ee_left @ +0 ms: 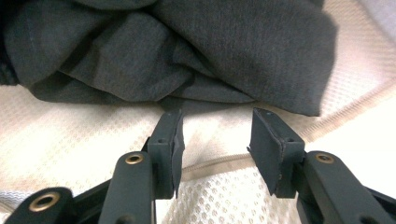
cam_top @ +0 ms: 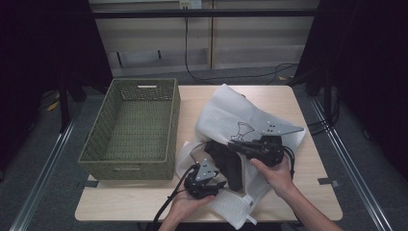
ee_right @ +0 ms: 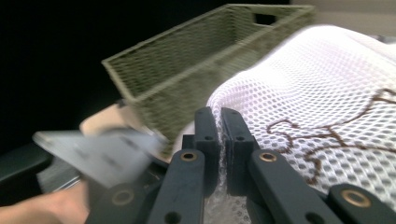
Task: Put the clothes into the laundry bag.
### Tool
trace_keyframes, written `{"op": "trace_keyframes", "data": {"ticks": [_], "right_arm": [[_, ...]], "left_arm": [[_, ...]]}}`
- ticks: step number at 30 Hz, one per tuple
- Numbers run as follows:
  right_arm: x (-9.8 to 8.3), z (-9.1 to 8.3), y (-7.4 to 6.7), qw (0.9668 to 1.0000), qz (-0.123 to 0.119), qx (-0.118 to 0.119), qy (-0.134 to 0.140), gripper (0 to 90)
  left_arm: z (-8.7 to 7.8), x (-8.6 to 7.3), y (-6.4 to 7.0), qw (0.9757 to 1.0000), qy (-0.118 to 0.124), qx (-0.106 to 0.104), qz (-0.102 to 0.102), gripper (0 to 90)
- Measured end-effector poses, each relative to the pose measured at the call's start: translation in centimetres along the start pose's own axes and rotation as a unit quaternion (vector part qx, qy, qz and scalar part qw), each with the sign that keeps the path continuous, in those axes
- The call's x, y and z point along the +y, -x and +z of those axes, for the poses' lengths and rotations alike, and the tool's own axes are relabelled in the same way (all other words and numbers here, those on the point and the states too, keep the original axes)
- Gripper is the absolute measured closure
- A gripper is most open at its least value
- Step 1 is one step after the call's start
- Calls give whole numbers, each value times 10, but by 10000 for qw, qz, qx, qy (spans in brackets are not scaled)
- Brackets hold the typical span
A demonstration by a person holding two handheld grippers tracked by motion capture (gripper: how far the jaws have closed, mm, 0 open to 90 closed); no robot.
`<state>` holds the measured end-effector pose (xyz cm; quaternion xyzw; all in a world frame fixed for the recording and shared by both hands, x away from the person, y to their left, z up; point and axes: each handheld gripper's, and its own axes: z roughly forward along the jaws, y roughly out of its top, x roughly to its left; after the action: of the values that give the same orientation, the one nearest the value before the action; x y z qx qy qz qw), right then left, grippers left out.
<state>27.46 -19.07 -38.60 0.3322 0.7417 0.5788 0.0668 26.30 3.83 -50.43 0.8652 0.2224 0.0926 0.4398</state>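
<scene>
We note a green woven basket (cam_top: 132, 130) standing empty on the left of the wooden table (cam_top: 308, 192), black cables (cam_top: 231, 76) on the floor behind.

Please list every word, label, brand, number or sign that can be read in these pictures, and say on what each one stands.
No readable text anywhere.
Mesh bag: a brown outline drawing, a picture and no letters.
Basket: no label.
Dark cloth: no print.
Small plate on the back wall: too small to read.

Both handheld grippers, the left gripper (cam_top: 208, 183) and the right gripper (cam_top: 239, 146), were matte black with brass-ringed screw holes, grey three-cornered top plates and trailing black cables; forearms were unsleeved.
</scene>
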Motion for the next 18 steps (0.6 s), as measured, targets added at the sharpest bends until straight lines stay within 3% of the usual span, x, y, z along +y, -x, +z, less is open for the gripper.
{"op": "trace_keyframes", "data": {"ticks": [2,3,4,5,6,7,8,11,13,14,15,16,18], "right_arm": [[-1,5,-7,9997,11,243,-36,870],[-1,5,-7,9997,11,243,-36,870],[-9,13,-11,9992,-44,314,-244,870],[-16,19,-11,9987,-6,315,-411,870],[-16,19,-11,9987,-6,315,-411,870],[-31,29,-6,9971,98,226,-714,870],[-31,29,-6,9971,98,226,-714,870],[-50,41,4,9937,228,87,-1092,869],[-55,46,8,9922,190,41,-1228,869],[-57,49,8,9910,129,-17,-1330,868],[-57,49,8,9910,129,-17,-1330,868],[-58,50,8,9908,97,-48,-1350,868],[-59,51,8,9901,34,-87,-1403,867]], "left_arm": [[0,1,2,9999,89,-75,-35,546],[-1,1,2,10000,67,7,-48,546],[-5,-1,1,9994,278,118,-165,526],[-5,-1,1,9994,278,118,-165,525],[-9,-3,-2,9991,350,76,-220,525],[-14,-5,-3,9989,366,88,-263,530],[-19,-7,-4,9988,404,145,-224,530],[-32,-12,-8,9987,412,257,-181,574],[-35,-13,-11,9998,129,173,8,582],[-36,-15,-11,10000,43,29,59,494],[-36,-17,-10,9997,-88,-186,157,494],[-39,-19,-7,9990,-191,-201,339,430],[-42,-23,-1,9983,-257,-246,467,346]]}}
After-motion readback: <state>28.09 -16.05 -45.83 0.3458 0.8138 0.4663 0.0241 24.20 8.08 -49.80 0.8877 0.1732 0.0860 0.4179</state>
